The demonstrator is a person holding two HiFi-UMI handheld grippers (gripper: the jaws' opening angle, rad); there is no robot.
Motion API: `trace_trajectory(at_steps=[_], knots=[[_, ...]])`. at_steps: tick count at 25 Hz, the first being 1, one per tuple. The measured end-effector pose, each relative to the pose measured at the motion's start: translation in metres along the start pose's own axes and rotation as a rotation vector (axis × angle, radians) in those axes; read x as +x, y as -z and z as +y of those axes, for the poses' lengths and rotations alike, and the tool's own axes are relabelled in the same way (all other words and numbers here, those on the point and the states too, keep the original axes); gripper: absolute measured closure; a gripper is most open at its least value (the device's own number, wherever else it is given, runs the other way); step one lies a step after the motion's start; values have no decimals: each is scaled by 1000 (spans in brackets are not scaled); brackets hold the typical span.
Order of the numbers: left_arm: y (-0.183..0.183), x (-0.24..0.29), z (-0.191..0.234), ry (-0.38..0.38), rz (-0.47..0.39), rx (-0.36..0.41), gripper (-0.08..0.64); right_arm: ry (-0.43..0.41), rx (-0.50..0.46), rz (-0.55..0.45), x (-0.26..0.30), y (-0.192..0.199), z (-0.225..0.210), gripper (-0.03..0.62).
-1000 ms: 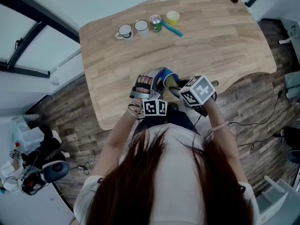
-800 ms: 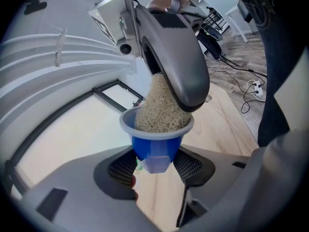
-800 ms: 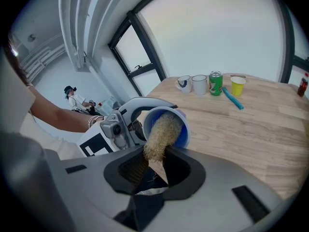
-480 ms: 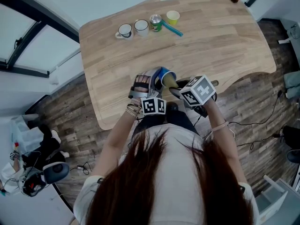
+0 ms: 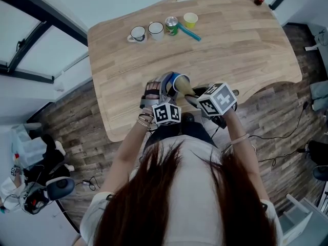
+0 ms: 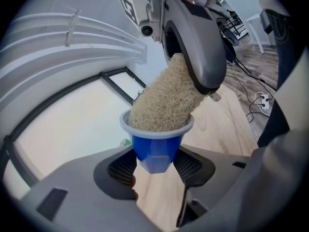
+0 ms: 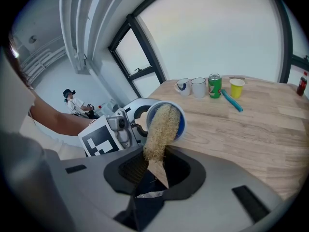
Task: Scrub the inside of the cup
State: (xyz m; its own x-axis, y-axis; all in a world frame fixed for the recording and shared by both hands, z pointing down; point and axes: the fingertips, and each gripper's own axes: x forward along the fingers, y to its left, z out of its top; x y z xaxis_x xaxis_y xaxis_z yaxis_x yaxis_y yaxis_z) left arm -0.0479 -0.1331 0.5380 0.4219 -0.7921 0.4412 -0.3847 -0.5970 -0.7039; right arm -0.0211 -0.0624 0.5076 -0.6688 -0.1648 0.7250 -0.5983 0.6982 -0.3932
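Left gripper, jaws fairly wide, clamps the base of a blue cup tipped sideways. Right gripper, jaws nearly closed, pinches a loofah scrubber pushed into the cup's mouth. Both face each other, close together, above the wooden table's near edge

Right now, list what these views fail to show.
- Small blue plastic cup, inside bottom: both gripper views, covered by the tan fibrous loofah scrubber.
- Cup in head view: mostly behind the left gripper.
- Green drink can, its print: right gripper view, too small.
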Motion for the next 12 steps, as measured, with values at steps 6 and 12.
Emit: trace_trajectory(at_steps=[6, 12], knots=[[8, 4, 6, -10, 32, -71, 318, -9, -5, -24, -3, -5, -2, 492], [17, 6, 16, -23, 63, -132, 318, -8, 19, -69, -8, -12, -8, 491]])
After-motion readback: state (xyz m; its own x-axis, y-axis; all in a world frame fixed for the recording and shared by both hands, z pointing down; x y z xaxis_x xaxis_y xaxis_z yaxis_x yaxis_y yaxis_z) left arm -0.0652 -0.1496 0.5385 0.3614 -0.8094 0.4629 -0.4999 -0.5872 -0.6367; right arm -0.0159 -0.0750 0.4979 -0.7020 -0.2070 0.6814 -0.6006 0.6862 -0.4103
